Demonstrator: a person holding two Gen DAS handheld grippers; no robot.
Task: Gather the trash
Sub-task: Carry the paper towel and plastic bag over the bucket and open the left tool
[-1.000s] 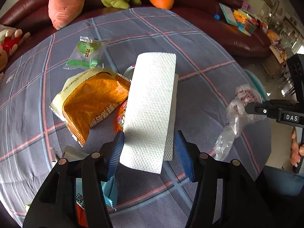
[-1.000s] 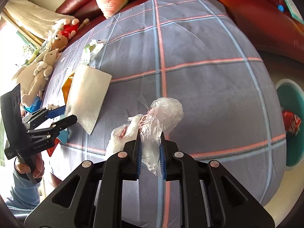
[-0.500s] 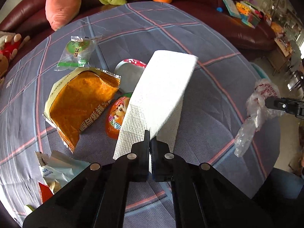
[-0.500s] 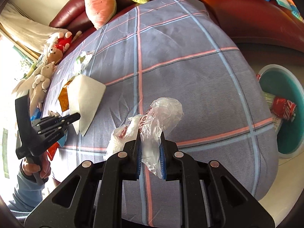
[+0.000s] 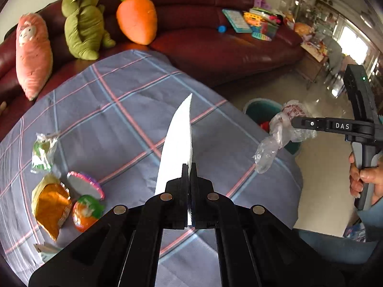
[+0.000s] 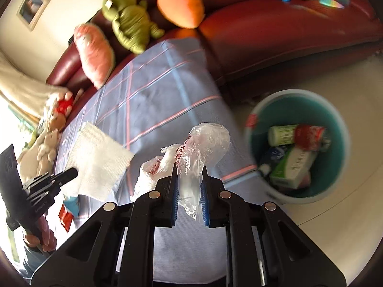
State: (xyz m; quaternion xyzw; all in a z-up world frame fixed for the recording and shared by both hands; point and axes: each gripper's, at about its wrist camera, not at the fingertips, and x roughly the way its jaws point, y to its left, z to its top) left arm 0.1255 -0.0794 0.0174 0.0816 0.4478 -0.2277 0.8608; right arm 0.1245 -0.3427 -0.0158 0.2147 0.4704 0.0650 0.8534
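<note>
Left gripper [image 5: 190, 167] fingers pinched fully together — right gripper [image 6: 189, 167] fingers nearly closed, both angled downward.

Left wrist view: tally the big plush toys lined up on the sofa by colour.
Pink plush: 1
Green plush: 1
Orange carrot plush: 1
Total: 3

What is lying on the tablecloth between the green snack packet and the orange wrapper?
In the left wrist view, a round foil lid lies between the green snack packet and orange wrapper.
</note>
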